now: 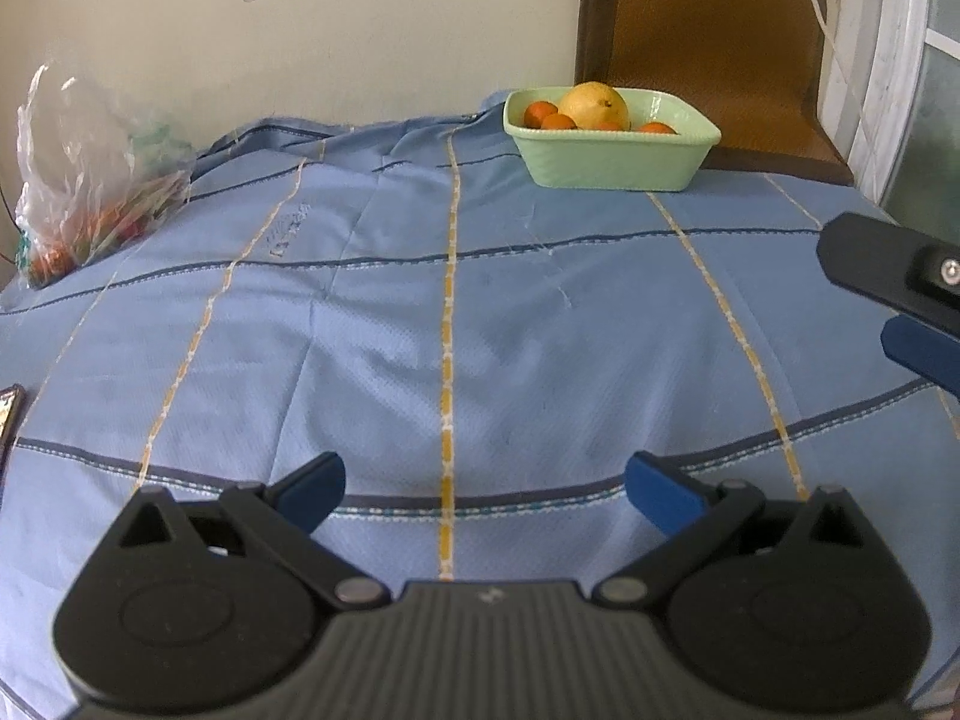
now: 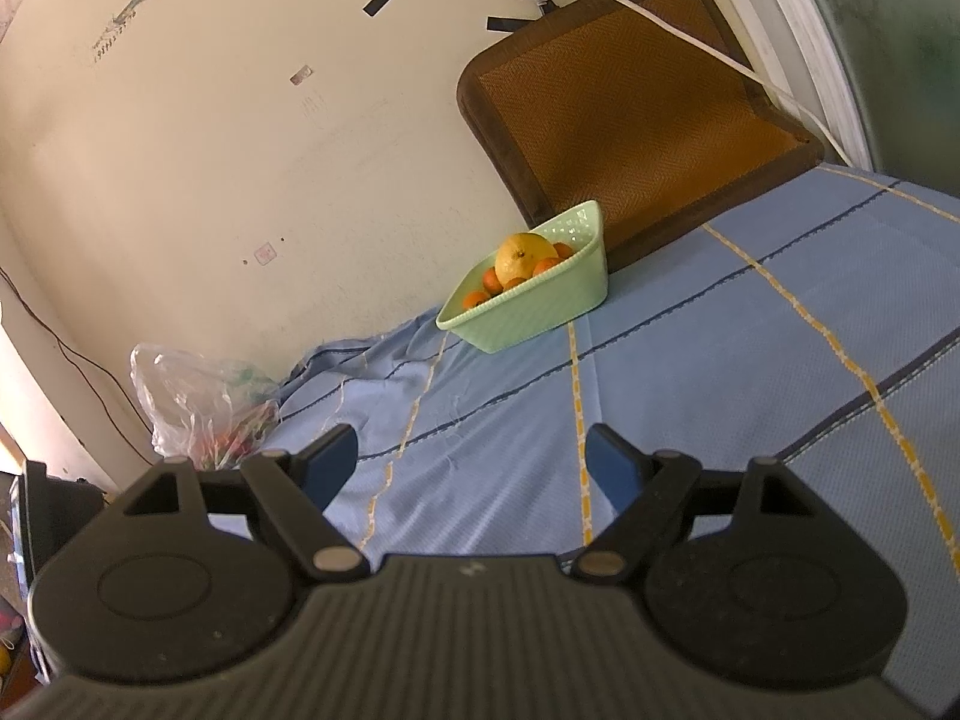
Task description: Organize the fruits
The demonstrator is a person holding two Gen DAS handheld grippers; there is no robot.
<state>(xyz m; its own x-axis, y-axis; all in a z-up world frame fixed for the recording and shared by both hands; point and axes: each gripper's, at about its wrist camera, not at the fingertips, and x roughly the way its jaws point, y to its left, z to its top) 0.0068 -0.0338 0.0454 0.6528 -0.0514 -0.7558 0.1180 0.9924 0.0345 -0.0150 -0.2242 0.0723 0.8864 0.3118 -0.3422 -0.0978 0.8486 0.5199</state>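
A pale green basket [image 1: 612, 159] [image 2: 528, 312] stands at the far side of the blue cloth-covered table [image 1: 480, 312] [image 2: 690, 372]. In it lie a large yellow fruit [image 1: 595, 105] [image 2: 525, 256] and several small oranges [image 1: 543, 115] [image 2: 491, 281]. My left gripper [image 1: 485, 489] hovers low over the near part of the cloth, open and empty. My right gripper [image 2: 473, 461] is also open and empty, tilted, well short of the basket. Part of the right gripper's fingers [image 1: 888, 267] shows at the right edge of the left wrist view.
A clear plastic bag [image 1: 90, 180] [image 2: 204, 402] with reddish and green contents sits at the table's far left by the wall. A brown woven chair back [image 1: 708, 42] [image 2: 636, 108] stands behind the basket. A white cable [image 2: 690, 42] crosses it. A window frame [image 1: 888, 90] is at right.
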